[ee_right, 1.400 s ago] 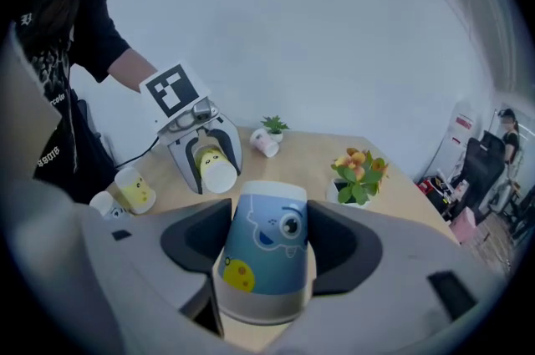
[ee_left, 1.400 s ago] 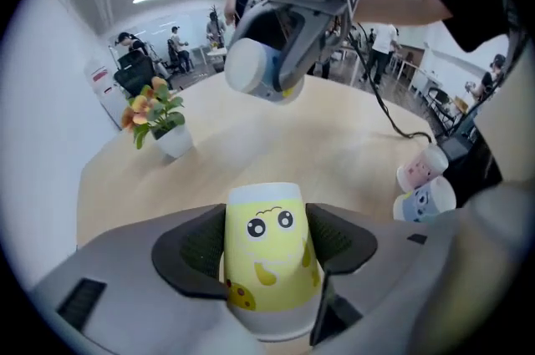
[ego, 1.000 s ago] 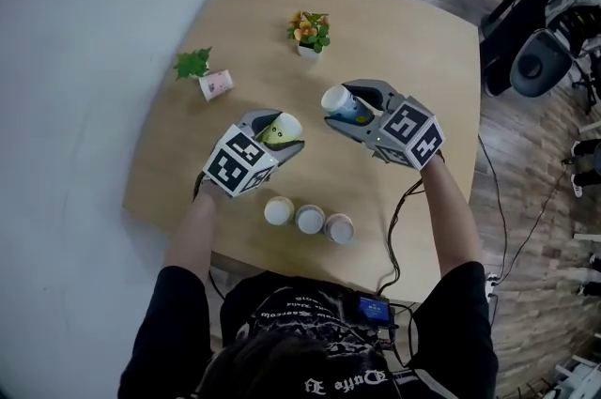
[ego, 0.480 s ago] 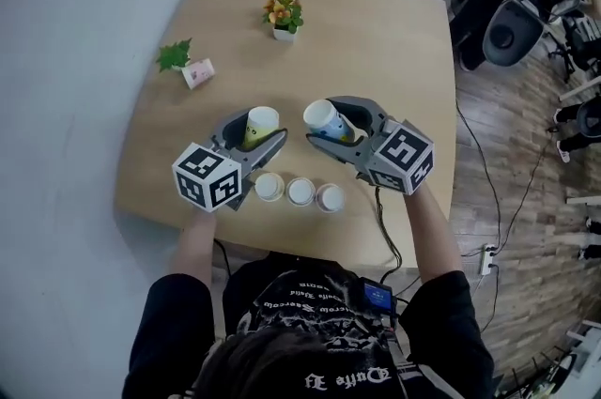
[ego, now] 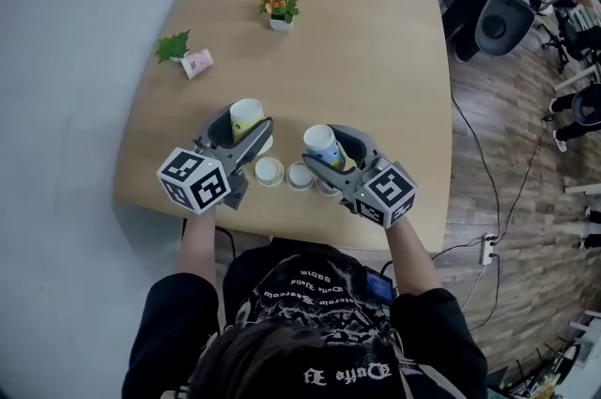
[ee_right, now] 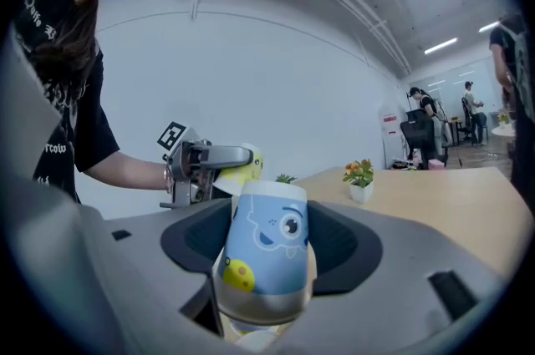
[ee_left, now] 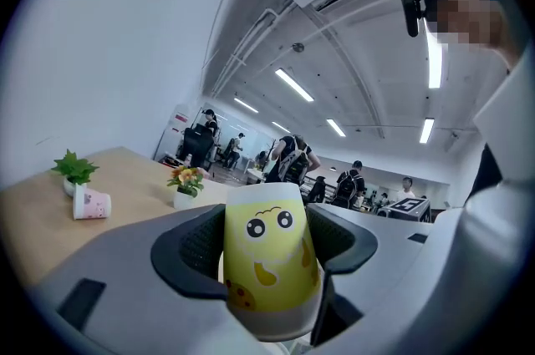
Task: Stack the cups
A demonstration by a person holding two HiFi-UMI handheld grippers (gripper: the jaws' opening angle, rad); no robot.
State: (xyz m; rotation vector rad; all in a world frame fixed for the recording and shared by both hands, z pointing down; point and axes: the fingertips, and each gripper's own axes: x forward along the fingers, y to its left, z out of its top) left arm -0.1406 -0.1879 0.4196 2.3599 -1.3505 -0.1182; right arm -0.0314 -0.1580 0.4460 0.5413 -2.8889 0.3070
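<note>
Fingers [ee_left: 188, 257]: L gripper [ego: 246, 123] clamped on yellow cup [ee_left: 269, 257], R gripper [ego: 326, 148] on blue cup [ee_right: 266, 257] | both held over cup row [ego: 269, 170] | step: carry | nxt: nest one cup, rims aligned

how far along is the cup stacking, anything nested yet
Done: nothing is stacked; each gripper has picked a cup up. In hand: the left gripper is shut on the yellow cup, the right gripper on the blue cup, side by side, not nested. Left: join those two, then add the loose cups in a row at the table's near edge, perhaps the pink cup lying by the plant.
</note>
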